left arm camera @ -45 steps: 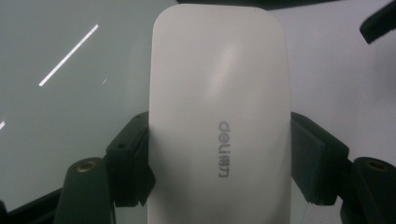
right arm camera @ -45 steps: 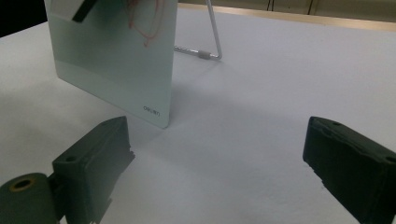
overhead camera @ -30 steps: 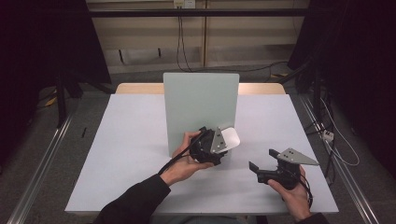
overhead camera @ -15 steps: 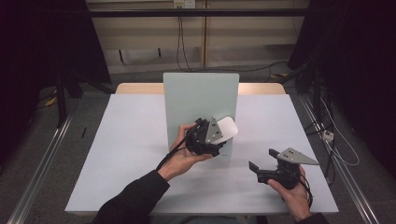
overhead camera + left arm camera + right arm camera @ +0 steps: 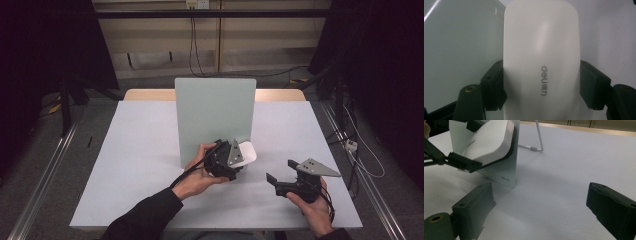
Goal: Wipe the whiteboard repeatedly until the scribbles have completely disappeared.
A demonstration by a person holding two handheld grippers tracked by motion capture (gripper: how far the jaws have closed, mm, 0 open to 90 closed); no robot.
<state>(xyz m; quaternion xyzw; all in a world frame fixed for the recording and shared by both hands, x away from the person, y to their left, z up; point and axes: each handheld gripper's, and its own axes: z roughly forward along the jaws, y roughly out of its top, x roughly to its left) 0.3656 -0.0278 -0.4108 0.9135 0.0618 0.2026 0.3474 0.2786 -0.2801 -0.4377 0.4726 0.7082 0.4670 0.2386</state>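
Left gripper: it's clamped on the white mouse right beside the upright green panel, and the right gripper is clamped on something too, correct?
Not quite. The left gripper is shut on the white mouse beside the green panel, but the right gripper holds nothing. The right gripper view shows its jaws standing wide apart over bare table.

Left gripper (image 5: 240, 162) clamped; right gripper (image 5: 281, 178) spread wide.

In the left gripper view the smooth white plastic computer mouse (image 5: 541, 57) runs off the bottom edge, its near end unseen. The upright pale green panel (image 5: 215, 117) hides the table behind it, and its wire stand (image 5: 537, 138) is cut off above.
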